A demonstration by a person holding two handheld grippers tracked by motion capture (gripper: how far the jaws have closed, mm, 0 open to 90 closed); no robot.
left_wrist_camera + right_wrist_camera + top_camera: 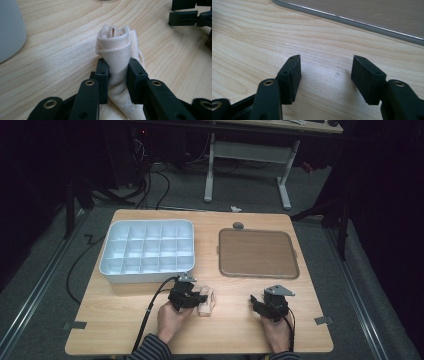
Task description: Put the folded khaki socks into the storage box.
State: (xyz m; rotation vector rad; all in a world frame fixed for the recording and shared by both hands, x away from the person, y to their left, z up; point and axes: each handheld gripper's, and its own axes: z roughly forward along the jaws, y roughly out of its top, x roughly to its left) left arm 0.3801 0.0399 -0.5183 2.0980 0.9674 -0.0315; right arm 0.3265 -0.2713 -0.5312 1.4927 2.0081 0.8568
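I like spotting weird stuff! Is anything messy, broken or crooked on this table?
Nothing stands out. The rolled cloth is neatly rolled, pinched in the left gripper. The white divided box and brown tray sit straight on the table. The right gripper is open over bare wood.

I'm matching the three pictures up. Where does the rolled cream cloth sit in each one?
High view: rolled cream cloth low centre, at the left gripper.
Left gripper view: centre, pinched between the jaws.
Right gripper view: not in it.
Shared landmark: the wooden table.
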